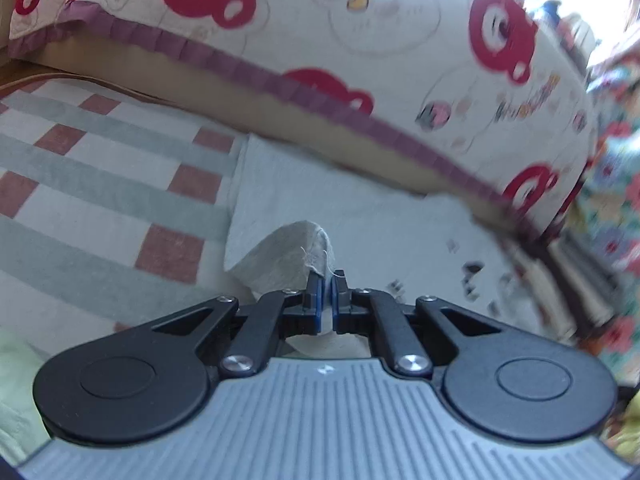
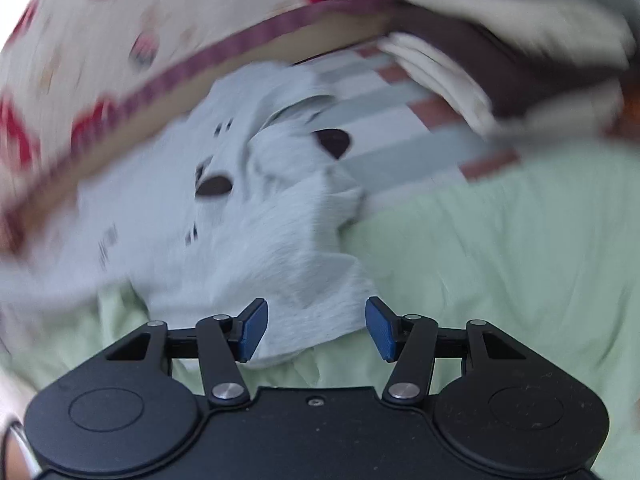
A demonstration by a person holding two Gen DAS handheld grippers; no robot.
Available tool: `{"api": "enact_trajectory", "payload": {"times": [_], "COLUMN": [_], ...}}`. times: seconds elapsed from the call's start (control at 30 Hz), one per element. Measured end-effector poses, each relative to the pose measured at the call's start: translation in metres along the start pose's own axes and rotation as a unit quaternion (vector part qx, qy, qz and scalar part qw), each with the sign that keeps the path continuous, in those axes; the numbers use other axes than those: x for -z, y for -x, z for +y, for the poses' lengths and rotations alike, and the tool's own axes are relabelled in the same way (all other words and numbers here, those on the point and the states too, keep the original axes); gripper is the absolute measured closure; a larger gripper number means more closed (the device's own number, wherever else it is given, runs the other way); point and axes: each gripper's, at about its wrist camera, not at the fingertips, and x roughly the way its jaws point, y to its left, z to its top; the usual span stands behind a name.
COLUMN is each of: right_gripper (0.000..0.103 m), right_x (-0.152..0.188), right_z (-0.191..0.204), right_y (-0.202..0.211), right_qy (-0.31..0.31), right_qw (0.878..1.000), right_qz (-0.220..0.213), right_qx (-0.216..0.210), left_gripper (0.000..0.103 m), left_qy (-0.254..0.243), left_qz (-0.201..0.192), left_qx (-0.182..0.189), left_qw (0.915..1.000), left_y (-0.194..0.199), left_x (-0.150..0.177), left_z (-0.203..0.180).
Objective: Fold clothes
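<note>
Fingers of the left gripper (image 1: 328,294) are pinching together on a raised corner of the pale shirt (image 1: 360,216), lifting a small peak of cloth off the bed. Fingers of the right gripper (image 2: 316,328) are standing apart, with the shirt's near edge (image 2: 280,272) lying between the blue pads (image 2: 254,330) but not pressed by them.

Progress, as judged: early. Shirt is lying crumpled and bunched, printed side partly showing, collar opening visible in the right view; no clean fold is showing yet. Spreading flat, folding sides in and halving all seem left to do.

Position: shirt is resting partly on the striped blanket (image 1: 100,184), partly on a green cloth (image 2: 500,260), its far edge touching the base of the bear-print cushion (image 1: 360,32).

Surroundings, left to right: blanket with red squares, cushion with purple trim running along the back, floral fabric (image 1: 616,200) at far right. A stack of folded textiles (image 2: 500,52) is sitting beyond the green cloth.

Obstructions: cushion is crowding the shirt's far edge; green cloth underneath could get caught up in a grasp. Both views are blurring.
</note>
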Motion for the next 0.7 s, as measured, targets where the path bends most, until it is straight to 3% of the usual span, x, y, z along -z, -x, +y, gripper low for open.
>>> {"api": "enact_trajectory", "payload": {"times": [0.2, 0.3, 0.33, 0.37, 0.4, 0.43, 0.6, 0.7], "right_gripper": [0.035, 0.031, 0.041, 0.081, 0.094, 0.096, 0.096, 0.096], "right_x": [0.018, 0.012, 0.007, -0.002, -0.012, -0.023, -0.065, -0.059], "right_z": [-0.032, -0.034, -0.034, -0.032, -0.027, -0.021, 0.026, 0.056], "right_y": [-0.017, -0.035, -0.039, -0.037, -0.033, -0.027, 0.068, 0.117], "right_qy": [-0.075, -0.042, -0.028, -0.018, -0.006, 0.006, 0.036, 0.057], "right_qw": [0.995, 0.996, 0.996, 0.995, 0.994, 0.991, 0.969, 0.96], "right_qz": [-0.049, -0.034, -0.031, -0.024, -0.016, -0.01, -0.068, -0.074], "right_qx": [-0.032, -0.066, -0.077, -0.092, -0.112, -0.132, -0.237, -0.265], "left_gripper": [0.099, 0.099, 0.099, 0.099, 0.099, 0.1, 0.1, 0.1], "left_qy": [-0.028, -0.049, -0.06, -0.071, -0.082, -0.092, -0.085, -0.088], "left_qz": [0.033, 0.05, 0.054, 0.058, 0.058, 0.056, 0.023, 0.022], "left_qx": [-0.016, -0.037, -0.046, -0.054, -0.061, -0.066, -0.045, -0.03], "left_qw": [0.9989, 0.9968, 0.9957, 0.9943, 0.9931, 0.992, 0.9951, 0.9954], "left_y": [-0.014, -0.027, -0.031, -0.035, -0.037, -0.037, -0.003, 0.027], "left_x": [-0.001, -0.005, -0.007, -0.009, -0.013, -0.018, -0.044, -0.044], "left_z": [-0.011, -0.017, -0.019, -0.021, -0.024, -0.027, -0.032, -0.029]}}
